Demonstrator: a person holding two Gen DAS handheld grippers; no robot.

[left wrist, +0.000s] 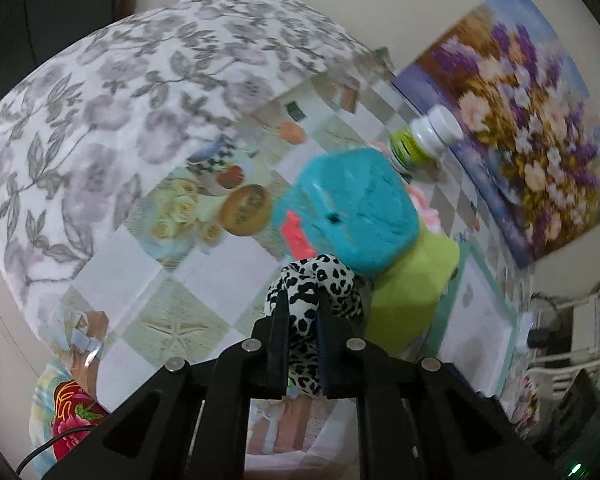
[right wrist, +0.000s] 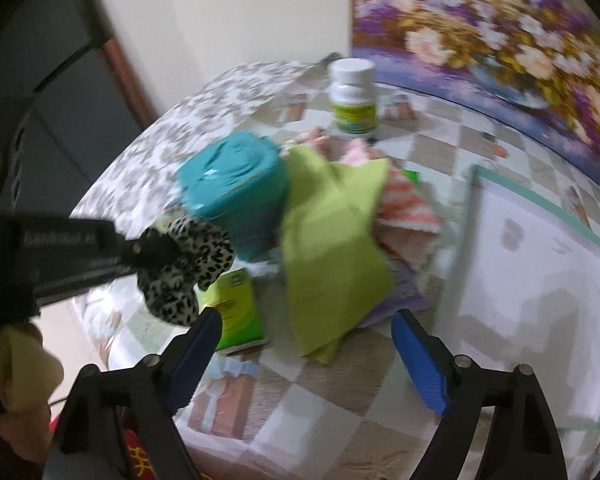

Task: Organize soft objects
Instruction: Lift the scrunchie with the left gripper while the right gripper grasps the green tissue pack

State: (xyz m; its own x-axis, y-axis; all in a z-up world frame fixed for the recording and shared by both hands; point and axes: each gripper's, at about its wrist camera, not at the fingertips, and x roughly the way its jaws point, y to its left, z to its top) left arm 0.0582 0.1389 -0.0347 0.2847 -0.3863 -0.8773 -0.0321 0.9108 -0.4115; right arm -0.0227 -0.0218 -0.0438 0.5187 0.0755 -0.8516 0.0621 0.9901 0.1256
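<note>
Gripping: the left gripper (left wrist: 303, 312) had its jaws pressed nearly together on the leopard-print scrunchie (left wrist: 314, 280), a fold of the fabric ring pinched between them while the rest bunched out ahead of the tips.
Scrunchie position: it hung from that gripper, lifted clear of the worktop (right wrist: 300, 396), just beside the teal cloth roll (right wrist: 236, 192) and above a small green packet (right wrist: 236, 308).
Right gripper: the right gripper (right wrist: 306, 340) had its jaws spread wide with nothing between the blue pads (right wrist: 420, 364); it was aimed down at the near end of the lime-green cloth (right wrist: 332, 252).
Pile: the lime-green cloth lay draped over a pink striped towel (right wrist: 408, 204), touching the teal roll; a white tray with a teal rim (right wrist: 540, 216) sat to the right, seemingly empty.
Not soft: a white-capped bottle (right wrist: 352, 96) stood behind the pile, near the flower painting (right wrist: 500, 48).
Handling, scrunchie: very light, limp and springy; probably safe in a pinch across one bunched section, with little risk of slipping thanks to the gathered fabric.
Handling, green cloth: thin, floppy, likely to unfold and drag its neighbours; a pinch at a free corner or edge nearest the right gripper looked best.
Handling, teal roll: bulkier and compressible; it might unroll if taken by the outer layer alone.
</note>
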